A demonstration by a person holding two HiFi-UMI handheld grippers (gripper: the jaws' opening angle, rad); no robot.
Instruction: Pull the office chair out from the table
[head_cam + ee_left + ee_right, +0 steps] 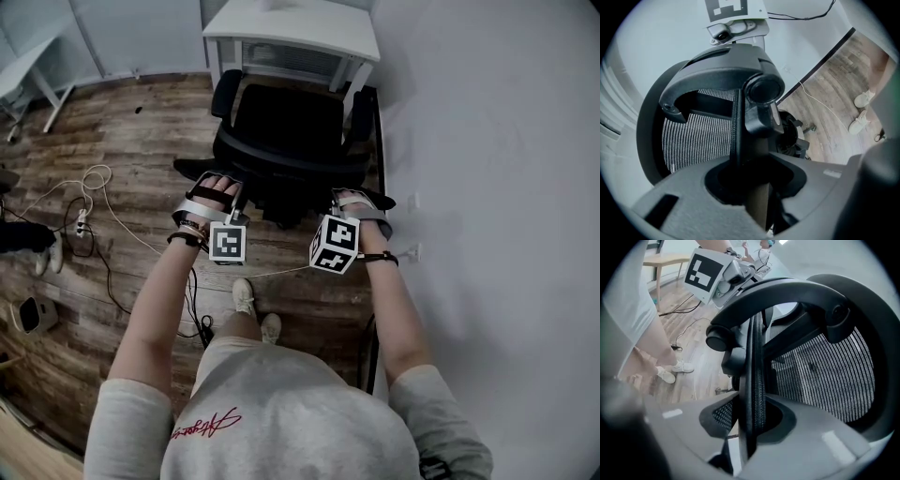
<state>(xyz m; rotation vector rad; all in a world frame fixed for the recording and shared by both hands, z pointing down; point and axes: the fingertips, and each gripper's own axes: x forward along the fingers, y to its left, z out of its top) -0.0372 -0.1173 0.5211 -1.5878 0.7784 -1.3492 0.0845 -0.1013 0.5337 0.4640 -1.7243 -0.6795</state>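
Note:
A black office chair (286,131) with a mesh backrest stands in front of a white table (292,28), its seat turned toward the table. My left gripper (232,190) is shut on the left edge of the backrest's top. In the left gripper view the backrest frame (740,117) runs straight down between the jaws. At the right edge of the same backrest my right gripper (340,197) is also shut. The right gripper view shows the mesh rim (754,366) pinched between the pads. Each gripper's marker cube faces the head camera.
A white wall (487,141) runs close along the chair's right side. Cables and a power strip (82,221) lie on the wooden floor at the left. Another white table's leg (56,94) stands far left. The person's shoes (255,309) are just behind the chair.

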